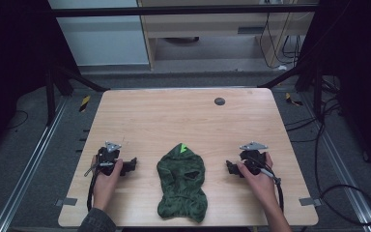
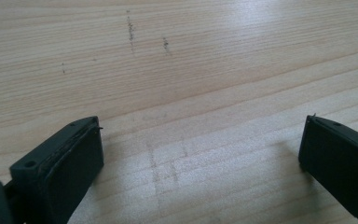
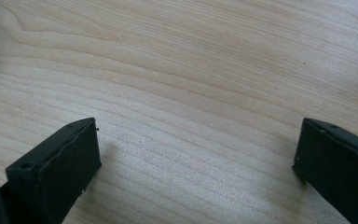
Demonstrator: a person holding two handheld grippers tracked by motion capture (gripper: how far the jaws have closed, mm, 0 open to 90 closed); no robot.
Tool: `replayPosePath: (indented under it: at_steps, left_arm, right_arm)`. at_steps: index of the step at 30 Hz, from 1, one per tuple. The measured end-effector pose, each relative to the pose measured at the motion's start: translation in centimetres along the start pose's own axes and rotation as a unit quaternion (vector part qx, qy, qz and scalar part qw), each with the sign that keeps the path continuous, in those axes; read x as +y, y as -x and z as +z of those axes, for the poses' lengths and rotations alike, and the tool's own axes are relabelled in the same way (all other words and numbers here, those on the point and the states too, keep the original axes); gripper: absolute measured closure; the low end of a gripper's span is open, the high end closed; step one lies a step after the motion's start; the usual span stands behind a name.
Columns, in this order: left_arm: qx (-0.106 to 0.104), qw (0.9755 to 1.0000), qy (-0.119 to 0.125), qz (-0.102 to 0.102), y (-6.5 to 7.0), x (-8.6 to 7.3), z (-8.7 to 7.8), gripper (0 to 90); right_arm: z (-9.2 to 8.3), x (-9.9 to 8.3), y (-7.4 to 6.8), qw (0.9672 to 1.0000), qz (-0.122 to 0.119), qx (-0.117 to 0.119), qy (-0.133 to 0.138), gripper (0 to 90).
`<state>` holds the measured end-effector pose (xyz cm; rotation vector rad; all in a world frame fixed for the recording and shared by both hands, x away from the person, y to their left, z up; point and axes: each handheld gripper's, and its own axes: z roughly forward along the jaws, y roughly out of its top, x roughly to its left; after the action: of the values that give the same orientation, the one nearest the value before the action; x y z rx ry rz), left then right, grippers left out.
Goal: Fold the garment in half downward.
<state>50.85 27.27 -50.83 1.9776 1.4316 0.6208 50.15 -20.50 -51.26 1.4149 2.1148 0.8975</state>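
Near the table's (image 1: 140, 111) front edge a green hood (image 1: 181, 184) lies flat between the left gripper (image 1: 131, 165) and right gripper (image 1: 229, 167), both jaws wide and empty. A pinch might catch only one limp layer, bunching it.

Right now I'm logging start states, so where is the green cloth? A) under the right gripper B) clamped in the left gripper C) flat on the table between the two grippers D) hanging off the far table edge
C: the green cloth lies flat on the table, apart from the left gripper and the right gripper, whose jaws stand open over bare wood.
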Motion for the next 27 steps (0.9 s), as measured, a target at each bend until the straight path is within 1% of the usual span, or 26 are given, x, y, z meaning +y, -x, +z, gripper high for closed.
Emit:
replayPosePath:
  at_steps: [2,3,4,5,6,7,8,9,10,11,13,15,16,17,18,19,20,21,22,23,24,25,27]
  left_arm:
    - [-0.002,1.0000,-0.002,0.003,0.1,0.0,-0.1,0.0]
    - [-0.009,0.9999,-0.001,0.007,0.3,-0.1,-0.1,0.0]
    - [-0.009,0.9999,-0.001,0.007,0.3,-0.1,-0.1,0.0]
    - [-0.018,0.9998,0.001,0.007,0.4,-0.1,-0.2,0.0]
    - [-0.033,0.9994,0.007,0.001,0.5,-0.1,-0.4,0.0]
    - [-0.045,0.9988,0.016,-0.009,0.6,-0.2,-0.6,2.7]
    - [-0.056,0.9981,0.022,-0.014,0.8,-0.3,-0.8,4.8]
    - [-0.064,0.9975,0.027,-0.017,0.9,-0.3,-1.0,4.0]
    - [-0.068,0.9970,0.033,-0.015,1.1,-0.3,-1.2,3.4]
    - [-0.066,0.9970,0.039,-0.008,1.3,-0.2,-1.5,3.4]
    - [-0.070,0.9964,0.048,0.004,1.6,-0.2,-1.7,3.4]
    - [-0.076,0.9959,0.048,0.015,1.9,-0.4,-2.0,3.6]
    - [-0.075,0.9957,0.051,0.018,2.2,-0.5,-2.2,3.6]
    - [-0.076,0.9956,0.051,0.023,2.4,-0.5,-2.4,3.8]
    - [-0.080,0.9952,0.049,0.027,2.6,-0.4,-2.5,3.8]
    - [-0.085,0.9949,0.047,0.031,2.8,-0.2,-2.5,3.9]
    - [-0.089,0.9944,0.043,0.039,3.0,0.2,-2.5,4.1]
    - [-0.087,0.9944,0.040,0.045,3.2,0.6,-2.6,4.2]
    - [-0.085,0.9943,0.038,0.052,3.3,1.1,-2.7,4.6]
    - [-0.083,0.9939,0.036,0.062,3.6,2.0,-3.0,4.9]
    - [-0.083,0.9939,0.036,0.062,3.6,2.0,-3.0,4.9]
    - [-0.084,0.9936,0.037,0.066,3.7,2.5,-3.2,4.9]
    - [-0.088,0.9923,0.033,0.081,3.8,3.6,-3.3,4.9]
  right_arm:
    - [0.0,0.0,0.0,1.0000,0.001,0.000,0.000,0.3]
    - [0.0,0.0,0.0,1.0000,0.002,-0.001,0.000,0.3]
    - [0.0,0.0,0.0,1.0000,0.002,-0.001,0.000,0.3]
    - [0.0,0.0,0.0,1.0000,0.001,-0.001,0.001,0.4]
    - [0.0,0.0,0.0,1.0000,-0.001,-0.002,0.002,0.9]
    - [-0.1,0.0,-0.1,1.0000,0.003,0.002,0.002,1.7]
    - [-0.1,0.0,-0.1,1.0000,0.002,0.001,0.002,3.3]
    - [-0.3,0.0,-0.2,1.0000,-0.001,0.003,0.003,6.9]
    - [-0.4,0.0,-0.2,1.0000,-0.001,0.006,0.003,11.3]
    - [-0.6,0.1,-0.4,0.9998,-0.005,0.016,0.008,13.0]
    - [-0.7,0.2,-0.5,0.9997,-0.005,0.019,0.012,14.7]
    - [-1.0,0.3,-1.0,0.9995,-0.008,0.025,0.017,16.0]
    - [-1.2,0.4,-1.3,0.9994,-0.011,0.030,0.016,16.5]
    - [-1.5,0.5,-2.0,0.9989,-0.016,0.041,0.017,17.6]
    - [-1.5,0.5,-2.0,0.9989,-0.016,0.041,0.017,17.6]
    - [-1.6,0.5,-2.2,0.9986,-0.020,0.045,0.017,18.6]
    - [-1.6,0.6,-2.6,0.9984,-0.018,0.051,0.017,19.2]
    - [-1.5,0.7,-2.8,0.9980,-0.019,0.059,0.017,19.4]
    - [-1.4,0.9,-3.2,0.9974,-0.019,0.067,0.018,22.3]
    - [-1.3,1.2,-3.9,0.9966,-0.029,0.075,0.021,25.6]
    - [-1.3,1.2,-3.9,0.9966,-0.029,0.075,0.021,25.6]
    - [-1.2,1.4,-4.3,0.9959,-0.034,0.081,0.020,26.9]
    - [-1.3,1.9,-5.0,0.9946,-0.043,0.091,0.028,33.0]
